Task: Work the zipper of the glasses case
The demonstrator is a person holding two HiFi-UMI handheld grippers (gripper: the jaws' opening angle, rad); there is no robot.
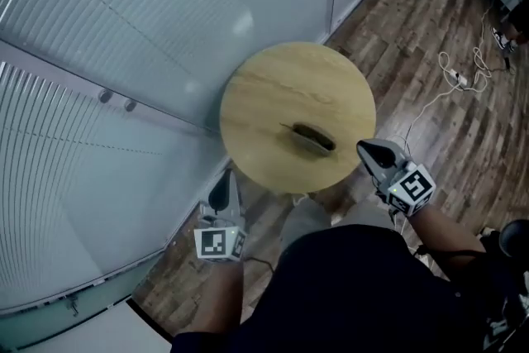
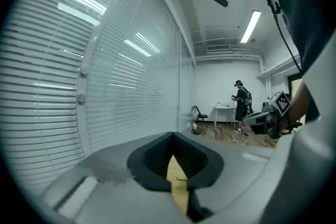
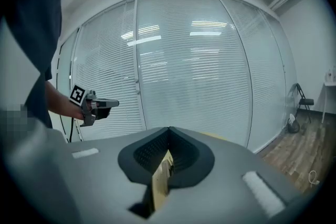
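Note:
A dark olive glasses case point(image 1: 311, 137) lies on the round wooden table point(image 1: 273, 87), towards its near edge. My left gripper point(image 1: 222, 193) hangs below the table's near-left rim, jaws together and empty. My right gripper point(image 1: 371, 150) sits at the table's near-right rim, just right of the case, also shut and holding nothing. In the left gripper view the shut left gripper point(image 2: 173, 139) points along the glass wall, with the right gripper point(image 2: 263, 118) off to the side. In the right gripper view the shut right gripper point(image 3: 169, 132) faces the blinds, the left gripper point(image 3: 97, 106) at the left. Neither gripper view shows the case.
A curved glass wall with blinds point(image 1: 124, 54) runs close behind and left of the table. A white power strip and cable point(image 1: 459, 78) lie on the wood floor at the right. Far off stand a folding chair point(image 2: 198, 114), a white desk point(image 2: 224, 109) and a person point(image 2: 241, 105).

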